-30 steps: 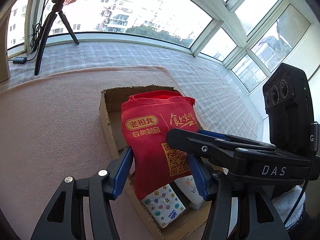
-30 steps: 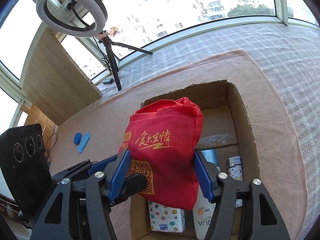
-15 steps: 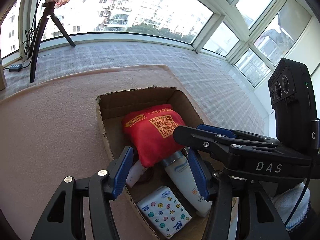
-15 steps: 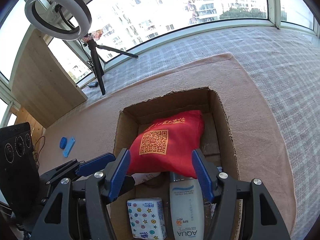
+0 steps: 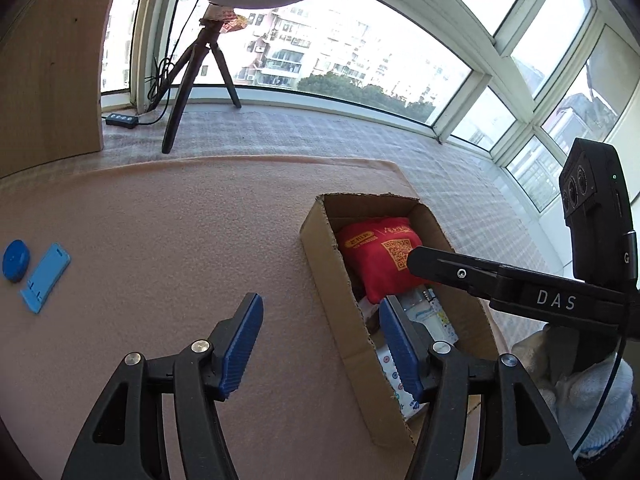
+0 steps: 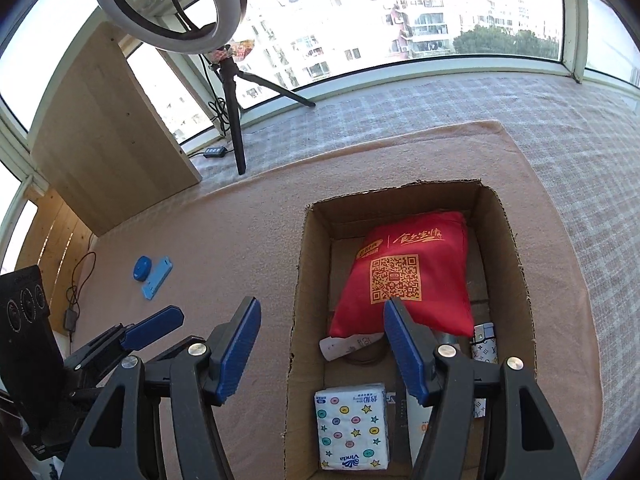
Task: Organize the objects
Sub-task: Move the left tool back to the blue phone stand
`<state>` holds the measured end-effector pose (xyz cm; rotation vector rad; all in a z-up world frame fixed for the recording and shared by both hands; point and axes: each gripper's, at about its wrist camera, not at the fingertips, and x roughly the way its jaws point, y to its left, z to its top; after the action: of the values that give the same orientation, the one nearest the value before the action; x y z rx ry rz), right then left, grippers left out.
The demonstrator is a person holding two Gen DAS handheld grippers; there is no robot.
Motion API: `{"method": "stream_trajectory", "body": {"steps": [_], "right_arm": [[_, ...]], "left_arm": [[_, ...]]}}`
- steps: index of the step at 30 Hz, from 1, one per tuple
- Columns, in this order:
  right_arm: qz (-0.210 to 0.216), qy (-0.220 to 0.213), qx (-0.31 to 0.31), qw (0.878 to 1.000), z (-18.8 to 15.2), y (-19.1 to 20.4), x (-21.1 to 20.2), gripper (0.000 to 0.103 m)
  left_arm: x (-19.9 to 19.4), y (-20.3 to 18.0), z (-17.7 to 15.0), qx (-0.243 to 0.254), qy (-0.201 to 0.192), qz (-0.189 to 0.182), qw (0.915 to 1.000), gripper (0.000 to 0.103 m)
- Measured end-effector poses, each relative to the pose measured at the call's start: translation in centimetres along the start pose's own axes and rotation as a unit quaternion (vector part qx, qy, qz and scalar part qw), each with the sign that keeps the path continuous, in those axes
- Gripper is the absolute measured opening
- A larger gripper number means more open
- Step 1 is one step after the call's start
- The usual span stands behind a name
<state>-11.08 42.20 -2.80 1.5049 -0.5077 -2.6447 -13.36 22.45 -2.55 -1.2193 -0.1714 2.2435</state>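
Both grippers had backed off the box (image 6: 516, 264) since the earlier frames; the red bag (image 6: 404, 276), held upright between them a second ago, lay flat inside it, QR code up. Left gripper (image 5: 320, 344) sat with jaws spread wide and nothing between them, its left finger over the mat (image 5: 180, 240) beside the box, its right finger over the box's near end. Right gripper (image 6: 320, 346) was likewise wide open and empty, straddling the box's left wall.

Bag filled the far half of the box. Nearer in the box: tissue pack (image 6: 352, 426) at the near-left corner, white bottle (image 6: 418, 420) just right of it, mostly hidden behind the right finger, and a small patterned item (image 6: 484, 344) against the right wall.

Left of the box, well apart on the mat: blue disc (image 6: 142, 267) and blue tag (image 6: 157, 277), just beside each other. Ring light (image 6: 168, 4) stood beyond the box, off the mat.
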Motion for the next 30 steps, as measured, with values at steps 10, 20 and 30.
{"method": "stream_trajectory", "body": {"steps": [10,20,30], "right_arm": [[0.031,0.022,-0.085,0.996,-1.1,9.4,2.2,0.06],[0.036,0.019,-0.095,0.995,-3.6,13.4,3.5,0.06],[0.021,0.011,-0.089,0.996,-6.4,15.5,4.2,0.061]], "left_arm": [[-6.6,9.8,-2.5,-0.088,-0.043,0.05,0.994,0.065],[-9.3,15.8,-4.7,-0.117,-0.035,0.074,0.9898,0.067],[-11.0,23.4,-6.6,-0.143,-0.011,0.109,0.9836,0.078]]}}
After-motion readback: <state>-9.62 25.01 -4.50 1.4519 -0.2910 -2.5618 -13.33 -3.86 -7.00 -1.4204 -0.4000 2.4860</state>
